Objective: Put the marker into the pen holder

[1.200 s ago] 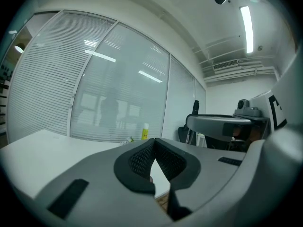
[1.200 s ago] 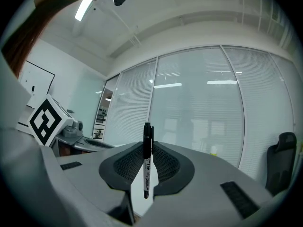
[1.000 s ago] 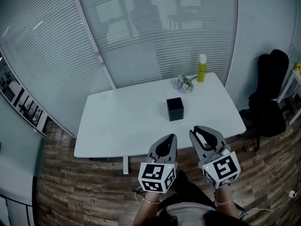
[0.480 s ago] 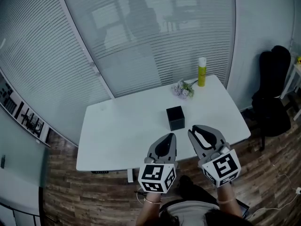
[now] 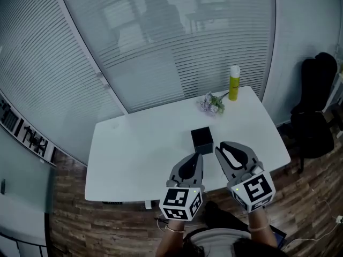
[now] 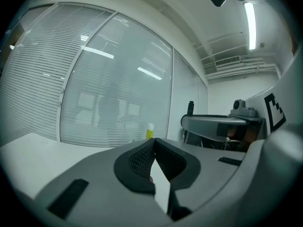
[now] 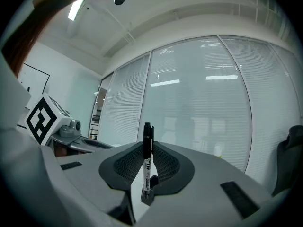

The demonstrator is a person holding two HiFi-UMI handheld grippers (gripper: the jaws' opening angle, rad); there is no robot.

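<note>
Marker, slim, black cap, white printed barrel, upright, pinched by right gripper, left gripper pressed together

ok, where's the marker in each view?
Head view: the marker cannot be made out; the right gripper that holds it is over the table's near edge.
Left gripper view: not in it.
Right gripper view: marker at centre, upright, clamped between the jaws.
Shared landmark: the glass wall with blinds behind the table.
</note>
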